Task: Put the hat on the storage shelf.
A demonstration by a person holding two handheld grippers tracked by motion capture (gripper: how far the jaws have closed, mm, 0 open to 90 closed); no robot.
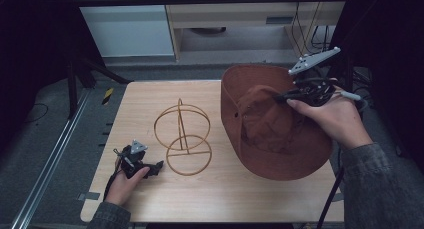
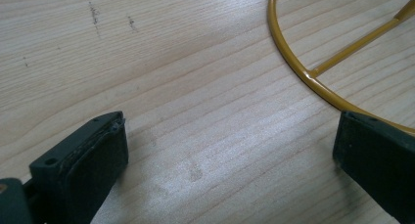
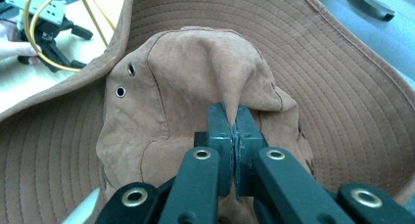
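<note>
A brown wide-brimmed hat lies at the right of the wooden table, its far brim lifted. My right gripper is shut on a fold of the hat's crown; in the right gripper view the jaws pinch the cloth into a ridge at the right gripper. A gold wire hat stand with two rings and an upright loop sits mid-table. My left gripper rests on the table just left of the stand's base ring, open, with bare wood between its jaws at the left gripper.
The wooden table has bare wood at the far left and along the front edge. Behind it stand a light cabinet and dangling cables. A metal rail runs along the floor at the left.
</note>
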